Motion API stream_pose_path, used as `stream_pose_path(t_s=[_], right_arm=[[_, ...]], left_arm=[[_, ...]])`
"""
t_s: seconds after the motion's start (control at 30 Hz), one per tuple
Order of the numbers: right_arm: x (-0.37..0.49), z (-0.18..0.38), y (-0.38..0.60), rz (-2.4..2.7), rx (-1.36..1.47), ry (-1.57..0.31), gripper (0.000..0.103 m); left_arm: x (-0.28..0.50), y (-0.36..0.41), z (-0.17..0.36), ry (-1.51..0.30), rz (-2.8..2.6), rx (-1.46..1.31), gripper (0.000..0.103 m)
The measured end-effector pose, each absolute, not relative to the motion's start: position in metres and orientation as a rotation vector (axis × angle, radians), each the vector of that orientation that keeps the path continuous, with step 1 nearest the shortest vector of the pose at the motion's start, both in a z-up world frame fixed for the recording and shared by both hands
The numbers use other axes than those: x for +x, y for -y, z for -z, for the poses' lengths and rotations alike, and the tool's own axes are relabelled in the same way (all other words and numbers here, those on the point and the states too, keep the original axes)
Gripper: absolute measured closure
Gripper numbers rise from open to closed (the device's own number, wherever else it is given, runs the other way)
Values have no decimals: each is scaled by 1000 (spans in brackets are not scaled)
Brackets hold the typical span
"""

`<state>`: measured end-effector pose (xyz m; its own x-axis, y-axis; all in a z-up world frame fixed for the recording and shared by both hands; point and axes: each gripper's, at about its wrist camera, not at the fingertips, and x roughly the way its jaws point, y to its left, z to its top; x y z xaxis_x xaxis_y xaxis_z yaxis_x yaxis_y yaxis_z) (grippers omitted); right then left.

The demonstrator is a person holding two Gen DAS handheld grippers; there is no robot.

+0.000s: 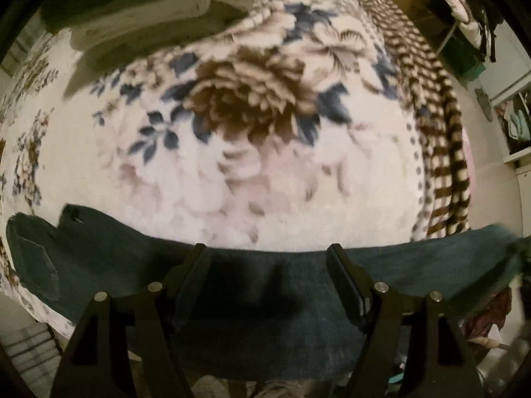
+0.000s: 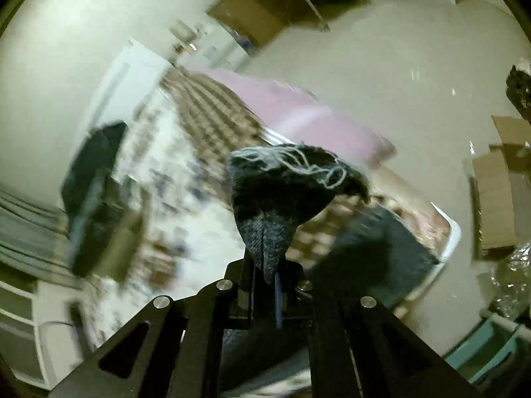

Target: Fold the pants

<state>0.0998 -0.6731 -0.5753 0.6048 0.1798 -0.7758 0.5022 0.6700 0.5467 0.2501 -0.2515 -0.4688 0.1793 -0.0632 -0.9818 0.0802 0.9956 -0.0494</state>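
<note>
While the left gripper hovered with its two fingers spread wide and nothing between them, the pants lay below it as one dark teal band across the near edge of the floral blanket. A pocket showed at the band's left end, and the right end ran out blurred toward the frame's edge. One stack of folded clothes sat at the blanket's far side, dark pieces above and below a pale one. A brown checked border ran down the blanket's right side. Shelves on the right held pale cloth; their exact contents were too small to tell.

From the right wrist, the right gripper was closed tight on a bunch of the pants, one frayed hem with loose pale threads standing up past the fingertips. More of the dark cloth hung to the right over the checked border. This view alone showed a pink sheet under the blanket, flattened cardboard on the pale floor, and a white basket rim with something pinkish inside, blurred. The clothes stack appeared at left, smeared. The left gripper did not appear here.
</note>
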Motion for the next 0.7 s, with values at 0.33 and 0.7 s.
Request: stream_pose_path(t_s=[0.33,0.7], right_arm=[[42,689,707,408,1143,-1071,44],[80,579,667,355,838,-868,99]], left_arm=[[226,261,500,-1491,111,28,32],[227,262,484,-1440,111,33,32]])
